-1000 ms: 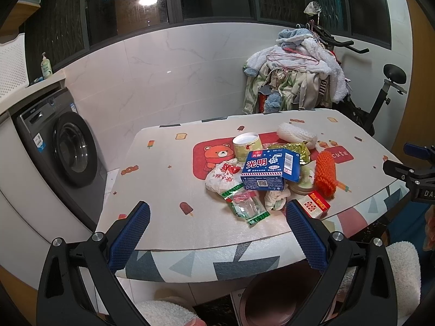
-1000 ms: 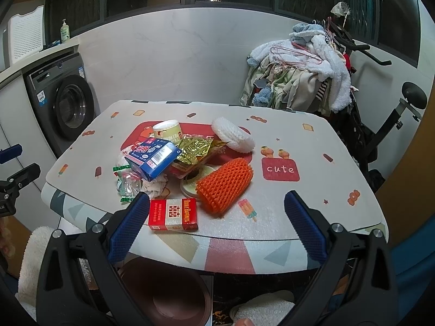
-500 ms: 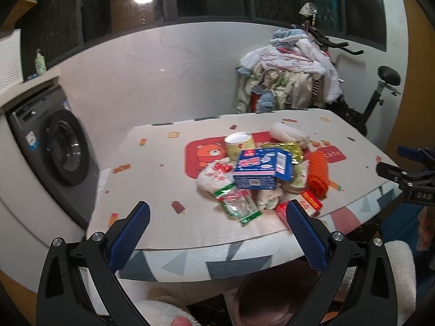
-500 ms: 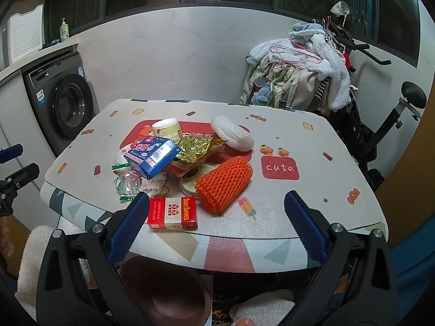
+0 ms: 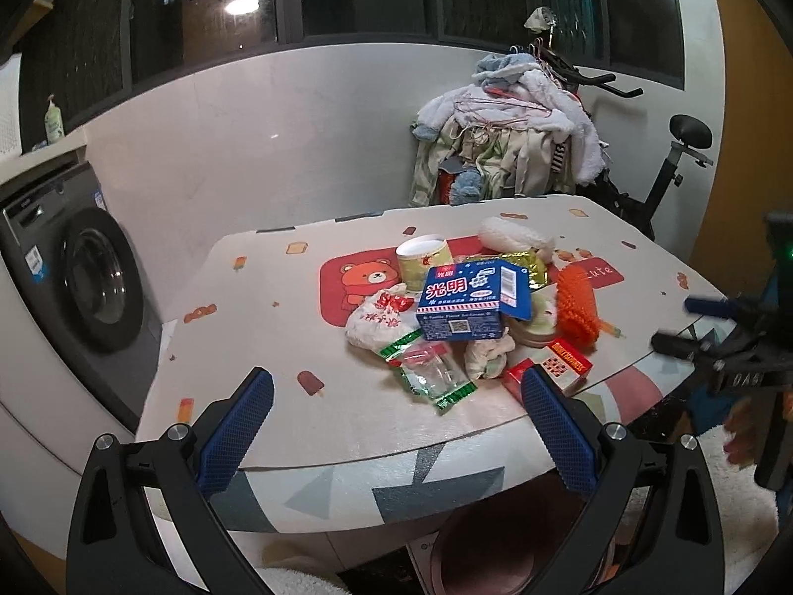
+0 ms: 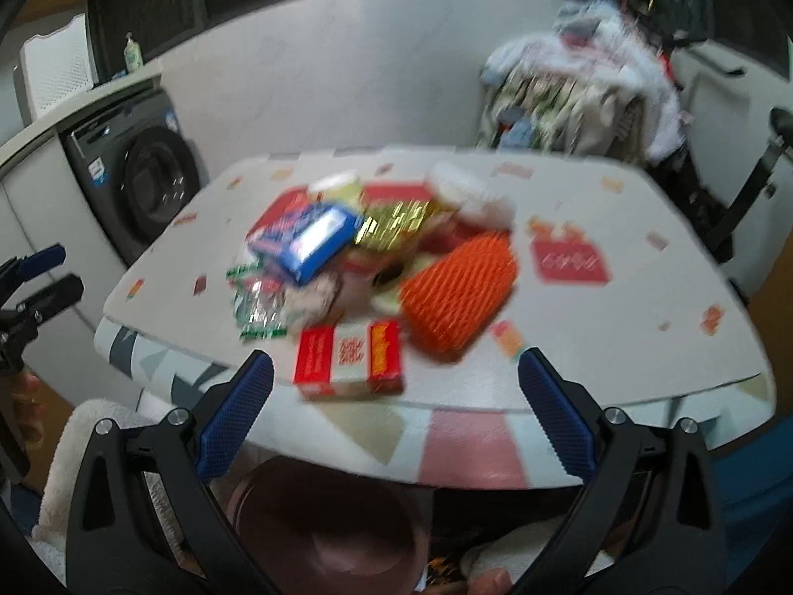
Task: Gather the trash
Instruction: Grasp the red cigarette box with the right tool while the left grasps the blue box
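A heap of trash lies on the table (image 5: 277,386): a blue carton (image 5: 471,300), a white crumpled bag (image 5: 374,320), a clear green-edged wrapper (image 5: 433,372), a red and white box (image 6: 349,357), an orange foam net (image 6: 458,290), a gold wrapper (image 6: 391,225) and a paper cup (image 5: 424,263). My left gripper (image 5: 391,426) is open and empty in front of the table edge. My right gripper (image 6: 394,421) is open and empty, just before the red and white box. The right wrist view is blurred. A dark pink bin (image 6: 322,530) stands under the table edge.
A washing machine (image 5: 74,287) stands at the left. A pile of clothes (image 5: 510,139) on an exercise bike (image 5: 679,173) stands behind the table at the right. The right gripper's body shows at the right edge of the left wrist view (image 5: 733,347).
My right gripper has moved forward toward the table, and the red and white box looms larger between its fingers. My left gripper has shifted slightly closer to the heap.
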`<act>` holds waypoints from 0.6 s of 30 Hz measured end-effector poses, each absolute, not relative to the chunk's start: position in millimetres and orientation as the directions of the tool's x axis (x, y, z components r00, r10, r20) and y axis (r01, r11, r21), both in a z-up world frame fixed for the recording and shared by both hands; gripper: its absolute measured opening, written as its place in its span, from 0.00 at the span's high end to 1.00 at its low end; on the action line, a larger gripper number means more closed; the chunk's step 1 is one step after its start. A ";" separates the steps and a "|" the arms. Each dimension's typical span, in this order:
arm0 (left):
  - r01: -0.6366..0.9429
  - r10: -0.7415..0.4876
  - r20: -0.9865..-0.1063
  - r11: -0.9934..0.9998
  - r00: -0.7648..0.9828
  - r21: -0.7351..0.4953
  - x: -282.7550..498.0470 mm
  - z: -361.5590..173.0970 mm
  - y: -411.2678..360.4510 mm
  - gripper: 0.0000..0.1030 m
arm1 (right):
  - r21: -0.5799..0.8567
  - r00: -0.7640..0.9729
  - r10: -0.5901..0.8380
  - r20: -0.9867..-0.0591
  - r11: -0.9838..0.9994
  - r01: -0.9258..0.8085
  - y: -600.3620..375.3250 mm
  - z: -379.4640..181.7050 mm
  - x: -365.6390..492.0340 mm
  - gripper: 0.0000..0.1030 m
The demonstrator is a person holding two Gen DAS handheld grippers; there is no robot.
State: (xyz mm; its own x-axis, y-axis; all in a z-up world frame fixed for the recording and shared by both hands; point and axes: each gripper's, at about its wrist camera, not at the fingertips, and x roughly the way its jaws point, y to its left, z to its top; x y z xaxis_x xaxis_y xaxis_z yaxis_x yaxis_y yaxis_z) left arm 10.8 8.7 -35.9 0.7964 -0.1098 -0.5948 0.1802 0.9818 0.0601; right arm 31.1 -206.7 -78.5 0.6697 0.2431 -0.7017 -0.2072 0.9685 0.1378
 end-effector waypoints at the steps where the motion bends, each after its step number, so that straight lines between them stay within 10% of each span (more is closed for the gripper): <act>1: 0.179 -0.111 -0.603 0.982 0.790 0.054 14.0 -39.1 11.5 0.05 | 0.142 0.657 0.249 -0.712 0.967 -0.212 -203.2 -83.8 34.9 0.05; 18: 0.091 -0.160 -0.718 0.987 0.677 -0.134 47.5 -84.8 51.4 0.05 | 0.060 0.520 0.180 -0.835 0.969 -0.239 -130.6 -178.9 115.3 0.06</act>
State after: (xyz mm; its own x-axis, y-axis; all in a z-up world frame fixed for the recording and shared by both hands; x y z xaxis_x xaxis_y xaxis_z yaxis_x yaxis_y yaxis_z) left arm 47.5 51.4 -84.8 0.6775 -0.1603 -0.7179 0.0912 0.9867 -0.1342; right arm 115.3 -130.6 -178.9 0.5205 0.1796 -0.8348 -0.2389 0.9692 0.0596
